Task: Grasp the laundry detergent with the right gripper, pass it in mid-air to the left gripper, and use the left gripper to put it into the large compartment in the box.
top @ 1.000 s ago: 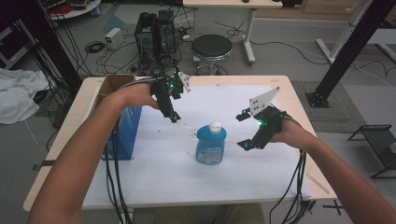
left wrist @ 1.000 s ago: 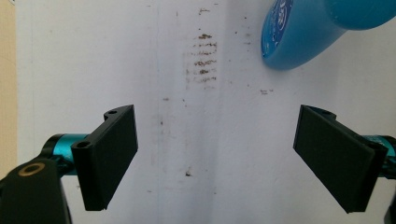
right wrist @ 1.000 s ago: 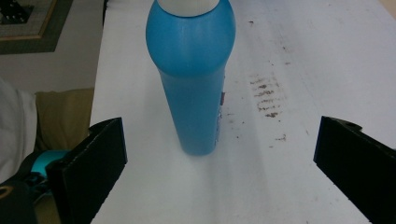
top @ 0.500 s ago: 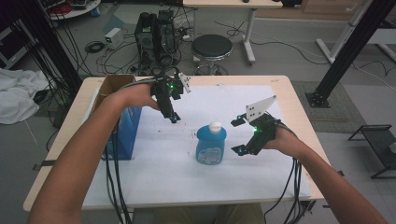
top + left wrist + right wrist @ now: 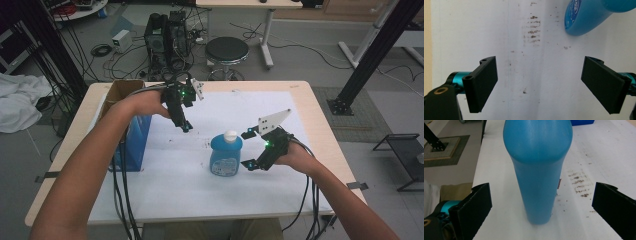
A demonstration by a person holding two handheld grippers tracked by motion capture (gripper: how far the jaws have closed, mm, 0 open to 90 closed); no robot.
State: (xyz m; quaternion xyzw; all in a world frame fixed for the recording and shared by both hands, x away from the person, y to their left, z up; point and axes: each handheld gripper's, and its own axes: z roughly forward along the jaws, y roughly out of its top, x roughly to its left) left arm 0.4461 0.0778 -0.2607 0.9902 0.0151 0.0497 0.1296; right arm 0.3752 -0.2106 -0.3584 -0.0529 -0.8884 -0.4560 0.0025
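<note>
Table (image 5: 165, 200): white sheet, bare around bottle.
Bottle (image 5: 226, 155): upright, between right gripper (image 5: 254, 150) jaws, untouched.
Left gripper (image 5: 539, 85): wide, empty.

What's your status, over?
Right gripper open, jaws either side of the upright blue bottle, not gripping. Left gripper open, empty, above the white mat. Nothing in between.
</note>
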